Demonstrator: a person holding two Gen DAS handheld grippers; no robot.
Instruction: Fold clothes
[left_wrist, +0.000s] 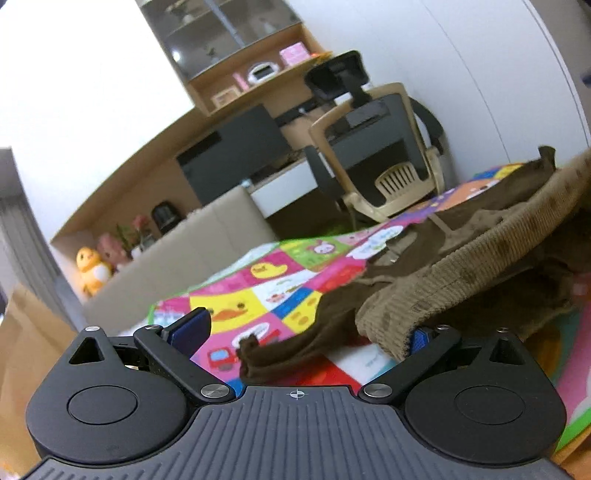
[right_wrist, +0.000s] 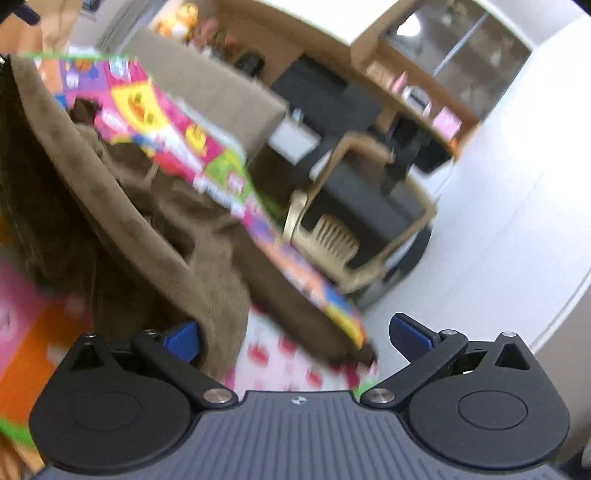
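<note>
A brown garment (left_wrist: 461, 258) is spread on the bright play mat (left_wrist: 258, 291). An office chair (left_wrist: 384, 155) stands at 12 o'clock. Both grippers' fingers (left_wrist: 190, 328) are spread apart, nothing clamped.

The left tool (left_wrist: 303, 336) is built from black plastic: two rounded housings, each marked with a shallow circular recess, flank a grey ribbed centre plate on which a small white crosshair mark is printed. Black link arms are pinned with silver screws, and triangular cut-outs are seen behind them. Blue pads (left_wrist: 190, 330) are fitted to the fingers. The right tool (right_wrist: 297, 338) is made identically, with blue pads (right_wrist: 410, 336).
</note>
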